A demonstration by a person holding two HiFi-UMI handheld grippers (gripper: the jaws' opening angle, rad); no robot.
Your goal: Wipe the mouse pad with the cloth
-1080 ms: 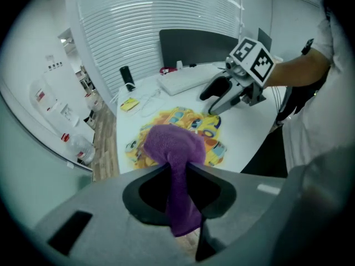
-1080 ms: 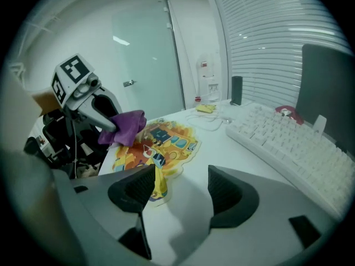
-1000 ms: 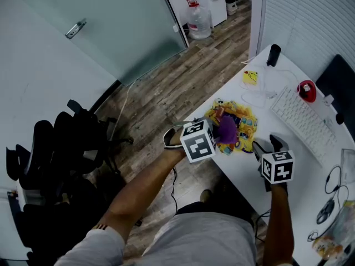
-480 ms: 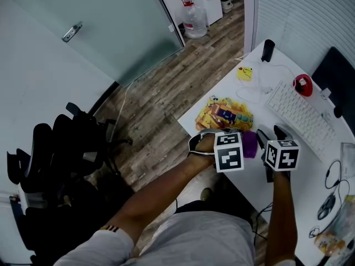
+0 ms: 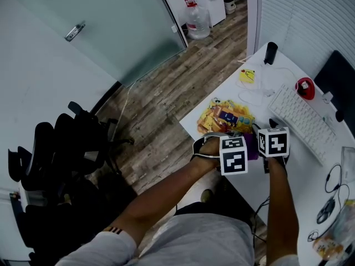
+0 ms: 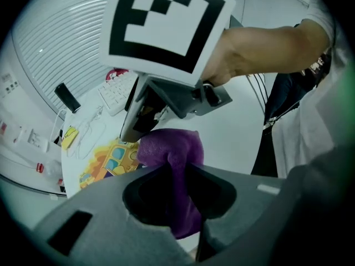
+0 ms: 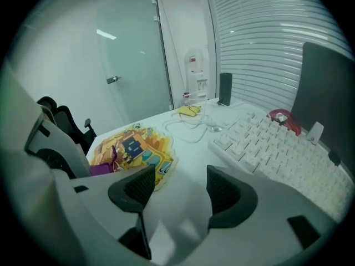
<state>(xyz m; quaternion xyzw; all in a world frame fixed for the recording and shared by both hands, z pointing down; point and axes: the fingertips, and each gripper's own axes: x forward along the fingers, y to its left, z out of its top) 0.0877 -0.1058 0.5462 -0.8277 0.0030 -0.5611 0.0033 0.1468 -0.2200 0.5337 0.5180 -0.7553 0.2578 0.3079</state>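
Note:
My left gripper [image 6: 175,173] is shut on a purple cloth [image 6: 171,151], which bunches up between its jaws and hangs below them. In the head view that cloth [image 5: 252,146] shows between the two marker cubes, just nearer than the colourful cartoon mouse pad [image 5: 224,116] on the white desk [image 5: 244,173]. My right gripper [image 7: 180,184] is open with nothing between its fingers, low over the desk beside the pad [image 7: 136,146]. In the left gripper view its grey body [image 6: 166,96] stands right behind the cloth.
A white keyboard [image 5: 302,121] lies right of the pad, with a red object [image 5: 304,87], a dark monitor [image 5: 339,82], a yellow item [image 5: 247,75], a black cylinder [image 5: 270,52] and white cable beyond. Black office chairs [image 5: 55,148] stand on the wooden floor at left.
My left gripper has carried the purple cloth off the mouse pad toward the desk's near edge. The right gripper has closed in beside it, so the two cubes now nearly touch.

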